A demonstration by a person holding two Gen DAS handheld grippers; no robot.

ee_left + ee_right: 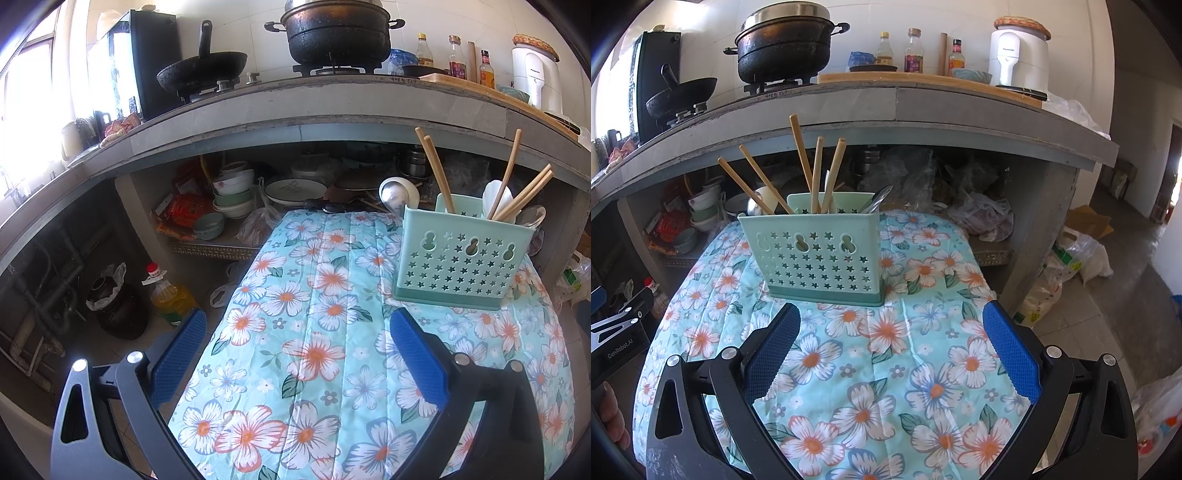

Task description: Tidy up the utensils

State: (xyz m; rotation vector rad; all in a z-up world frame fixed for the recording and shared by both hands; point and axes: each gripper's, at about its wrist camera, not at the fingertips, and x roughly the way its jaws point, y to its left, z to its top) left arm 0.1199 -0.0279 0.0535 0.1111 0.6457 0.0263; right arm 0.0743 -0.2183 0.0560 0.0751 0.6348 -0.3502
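Note:
A mint-green utensil holder (458,262) (816,258) with star cut-outs stands upright on the floral cloth (314,332) (871,354). Several wooden chopsticks (436,173) (816,173), a white spoon (495,195) and metal spoons (395,195) (879,199) stick out of it. My left gripper (299,321) hovers open over the cloth, short of the holder and to its left, with nothing between its blue fingers (417,365). My right gripper (892,315) is also open and holds nothing, just in front of the holder.
A grey counter (332,107) (894,107) behind the table carries a black pot (783,48), a wok (203,70), bottles and a white appliance (1019,55). Bowls and plates (232,199) fill the shelf beneath. An oil jug (170,295) and bags (1071,258) sit on the floor.

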